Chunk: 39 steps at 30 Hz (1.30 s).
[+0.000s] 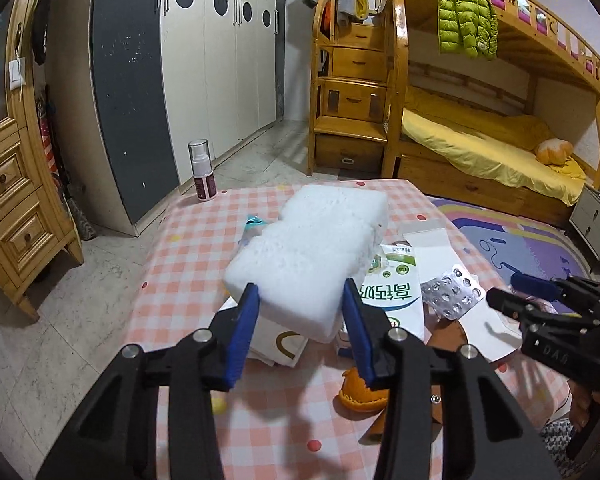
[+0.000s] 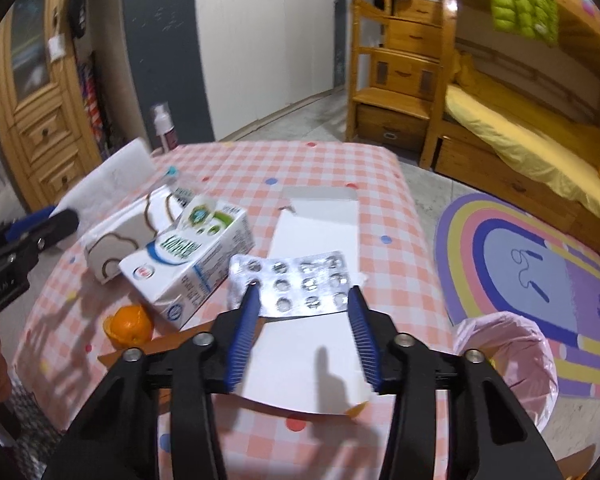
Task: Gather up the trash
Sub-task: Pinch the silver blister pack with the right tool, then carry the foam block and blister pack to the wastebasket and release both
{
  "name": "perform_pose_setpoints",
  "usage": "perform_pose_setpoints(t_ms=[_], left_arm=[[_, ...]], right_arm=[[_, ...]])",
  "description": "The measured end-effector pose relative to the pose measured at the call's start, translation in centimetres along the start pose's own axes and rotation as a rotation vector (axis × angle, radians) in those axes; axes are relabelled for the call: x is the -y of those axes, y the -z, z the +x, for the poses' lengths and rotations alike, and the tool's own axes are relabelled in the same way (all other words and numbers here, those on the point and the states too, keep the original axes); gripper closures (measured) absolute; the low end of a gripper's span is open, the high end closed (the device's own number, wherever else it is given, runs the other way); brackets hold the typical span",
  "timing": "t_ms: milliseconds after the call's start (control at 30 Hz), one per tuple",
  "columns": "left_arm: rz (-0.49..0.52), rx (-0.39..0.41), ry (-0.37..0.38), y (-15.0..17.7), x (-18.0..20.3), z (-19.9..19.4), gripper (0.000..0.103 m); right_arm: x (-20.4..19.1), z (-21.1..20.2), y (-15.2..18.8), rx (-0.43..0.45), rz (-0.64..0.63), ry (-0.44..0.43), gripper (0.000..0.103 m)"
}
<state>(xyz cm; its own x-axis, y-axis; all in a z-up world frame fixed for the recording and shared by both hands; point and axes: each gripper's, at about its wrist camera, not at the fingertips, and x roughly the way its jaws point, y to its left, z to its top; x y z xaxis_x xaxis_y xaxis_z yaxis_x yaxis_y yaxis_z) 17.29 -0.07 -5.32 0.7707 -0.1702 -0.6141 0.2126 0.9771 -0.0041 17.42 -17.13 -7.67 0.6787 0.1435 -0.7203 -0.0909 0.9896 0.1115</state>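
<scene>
Left gripper point(image 1: 300, 294) clamped on white foam block point(image 1: 312, 248), blue pads pressing both sides at near end, block lifted above checked tablecloth point(image 1: 188, 256) w/ far end tilted up. Right gripper point(image 2: 303, 300) has silver blister pack point(image 2: 296, 282) between its pads, pads at pack's edges, seemingly gripping it over white paper sheet point(image 2: 312, 364). Milk carton point(image 2: 192, 268), orange peel point(image 2: 130, 324) & tissue pack point(image 2: 128, 236) lie beside on table; pink-lined bin point(image 2: 512, 364) on floor just past table's right edge.
</scene>
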Motion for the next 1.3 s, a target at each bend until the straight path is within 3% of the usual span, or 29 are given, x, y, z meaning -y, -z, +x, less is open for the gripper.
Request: perform_pose_setpoints(t_ms=[267, 400, 433, 467, 500, 600, 700, 867, 1033, 1300], left_arm=[[-0.016, -0.012, 0.001, 0.0, -0.4, 0.1, 0.062], [-0.023, -0.02, 0.001, -0.1, -0.6, 0.3, 0.062], [-0.024, -0.021, 0.002, 0.0, -0.7, 0.3, 0.061], [-0.024, -0.022, 0.003, -0.1, -0.7, 0.3, 0.061], [-0.024, -0.022, 0.002, -0.1, -0.7, 0.3, 0.061], [-0.026, -0.018, -0.001, 0.0, -0.8, 0.1, 0.061], [-0.031, -0.016, 0.004, 0.0, -0.8, 0.1, 0.061], [-0.022, -0.002, 0.025, -0.1, 0.0, -0.3, 0.061], [0.002, 0.008, 0.063, -0.3, 2.0, -0.4, 0.061], [0.094, 0.023, 0.121, -0.7, 7.6, 0.1, 0.061]], right_arm=[[-4.4, 2.6, 0.0, -0.069, -0.166, -0.006, 0.063], [-5.7, 4.1, 0.0, -0.106, -0.22, 0.046, 0.064], [-5.6, 4.2, 0.1, -0.11, -0.223, 0.054, 0.068], [-5.6, 4.3, 0.1, -0.113, -0.224, 0.058, 0.082], [-5.7, 4.4, 0.1, -0.115, -0.227, 0.064, 0.088], [-5.5, 3.8, -0.1, -0.08, -0.232, 0.082, 0.099], [-4.5, 2.2, -0.5, -0.002, -0.216, 0.097, 0.101], [-0.2, -1.9, -1.4, 0.153, -0.041, 0.024, 0.103], [2.6, -2.9, -1.4, 0.19, 0.056, -0.012, 0.103], [4.6, -4.6, -1.0, 0.222, 0.104, -0.01, 0.103]])
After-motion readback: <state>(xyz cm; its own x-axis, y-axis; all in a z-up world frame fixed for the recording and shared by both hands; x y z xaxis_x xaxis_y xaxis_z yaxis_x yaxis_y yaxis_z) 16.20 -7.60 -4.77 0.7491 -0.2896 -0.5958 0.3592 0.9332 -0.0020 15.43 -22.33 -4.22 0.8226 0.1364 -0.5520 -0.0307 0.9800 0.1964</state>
